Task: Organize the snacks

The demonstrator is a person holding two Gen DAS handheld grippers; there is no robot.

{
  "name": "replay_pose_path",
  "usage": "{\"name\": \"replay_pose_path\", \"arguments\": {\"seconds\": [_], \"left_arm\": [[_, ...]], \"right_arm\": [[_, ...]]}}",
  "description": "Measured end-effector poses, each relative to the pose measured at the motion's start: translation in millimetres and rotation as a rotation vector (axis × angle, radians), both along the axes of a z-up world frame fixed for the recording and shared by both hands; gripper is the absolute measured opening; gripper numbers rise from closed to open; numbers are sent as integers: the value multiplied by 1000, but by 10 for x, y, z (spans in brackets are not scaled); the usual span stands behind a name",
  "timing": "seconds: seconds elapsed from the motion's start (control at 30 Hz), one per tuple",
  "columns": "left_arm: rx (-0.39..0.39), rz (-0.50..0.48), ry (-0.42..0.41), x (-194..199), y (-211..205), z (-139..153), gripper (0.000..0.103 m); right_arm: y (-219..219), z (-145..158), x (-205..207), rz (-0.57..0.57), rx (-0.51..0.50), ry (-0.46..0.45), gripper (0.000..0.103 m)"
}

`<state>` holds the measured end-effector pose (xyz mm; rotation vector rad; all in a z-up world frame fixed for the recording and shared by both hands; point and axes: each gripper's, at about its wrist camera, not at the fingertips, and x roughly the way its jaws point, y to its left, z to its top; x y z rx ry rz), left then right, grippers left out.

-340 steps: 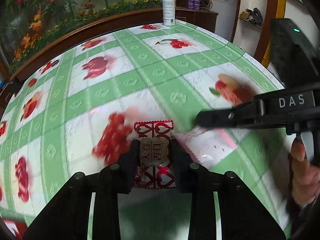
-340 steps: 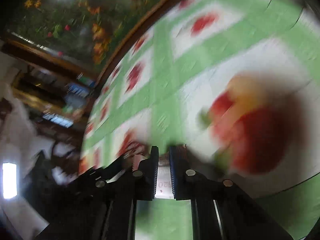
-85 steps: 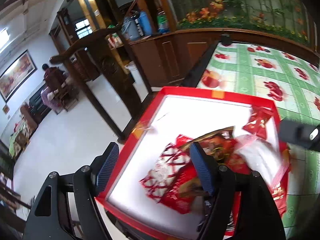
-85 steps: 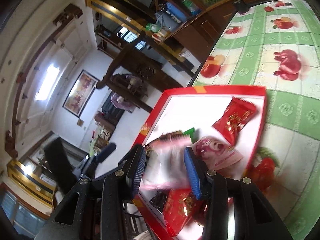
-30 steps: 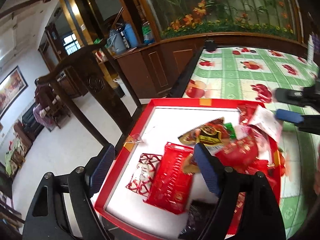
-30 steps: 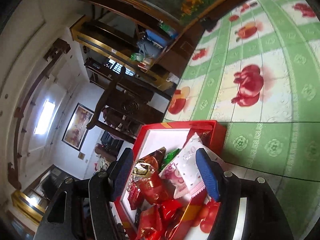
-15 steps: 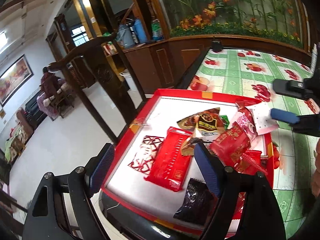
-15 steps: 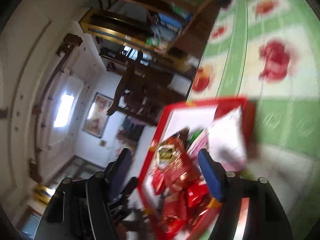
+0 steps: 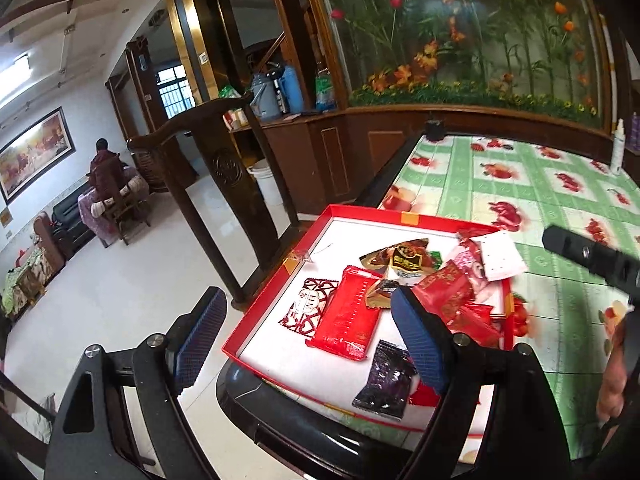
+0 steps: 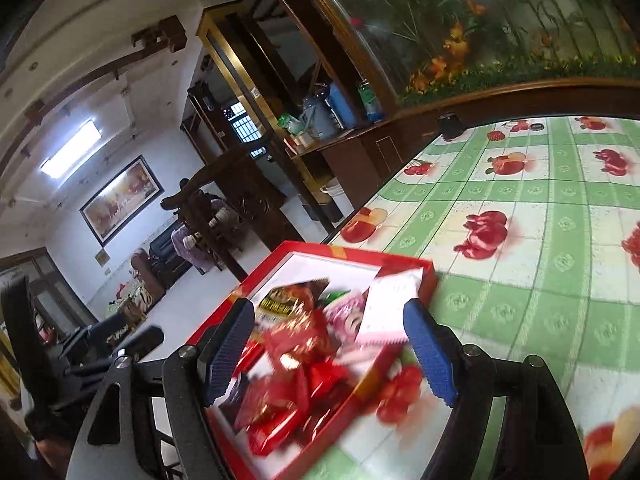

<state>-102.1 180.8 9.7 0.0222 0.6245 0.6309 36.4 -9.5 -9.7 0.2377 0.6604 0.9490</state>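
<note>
A red box with a white floor (image 9: 344, 236) sits at the table's corner and holds several snack packets: a red-and-white heart packet (image 9: 306, 306), a long red packet (image 9: 348, 320), a gold and black packet (image 9: 404, 258), a white packet (image 9: 500, 256) leaning on the far rim, and a dark purple packet (image 9: 386, 380). My left gripper (image 9: 308, 344) is open and empty above the box's near side. My right gripper (image 10: 328, 352) is open and empty over the same box (image 10: 428, 276), with the white packet (image 10: 390, 304) between its fingers' line of sight.
The table has a green and white checked cloth with fruit prints (image 9: 520, 184). A white spray bottle (image 9: 618, 148) stands at the far right edge. A dark wooden chair (image 9: 224, 184) stands left of the table, beyond its edge. A flower mural (image 9: 460, 32) backs the table.
Both grippers have pulled back from the box, open and empty. The white packet the right gripper carried now lies against the box's far rim.
</note>
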Motion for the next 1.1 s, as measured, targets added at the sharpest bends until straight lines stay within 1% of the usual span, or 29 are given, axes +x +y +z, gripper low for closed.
{"name": "replay_pose_path", "arguments": {"seconds": [0.07,0.17,0.2,0.37,0.5,0.6,0.67,0.73,0.8,0.83,0.9,0.97,1.1], "left_arm": [[-13,-12,-20,-63,-15,35,85],[-24,-34,-46,-176,-53,85,85],[-25,-39,-54,-209,-68,98,85],[-33,-72,-85,-429,-151,149,85],[-51,-92,-98,-661,-198,164,85],[-47,-110,-117,-874,-245,167,85],[-47,-114,-121,-991,-253,162,91],[-51,-116,-131,-1079,-244,151,94],[-56,-122,-157,-1153,-237,161,99],[-61,-129,-181,-1185,-221,170,103],[-67,-131,-221,-1228,-199,196,103],[-64,-116,-238,-1230,-188,221,103],[-32,-104,-234,-1210,-209,213,103]], "right_arm": [[-90,26,-170,-17,25,-16,80],[-258,10,-461,-18,88,-11,85],[-294,-7,-571,-16,97,-11,85],[-299,53,-1044,-33,-2,-79,85],[-337,181,-1428,-52,-22,-126,85],[-344,290,-1701,-54,-38,-167,86],[-337,345,-1891,-61,-53,-194,86],[-334,373,-2007,-71,-58,-210,86],[-318,422,-2102,-82,-58,-236,86],[-305,450,-2151,-82,-57,-254,86],[-267,497,-2206,-79,-63,-296,86],[-247,523,-2257,-84,-63,-333,86],[-237,534,-2250,-85,-57,-338,88]]}}
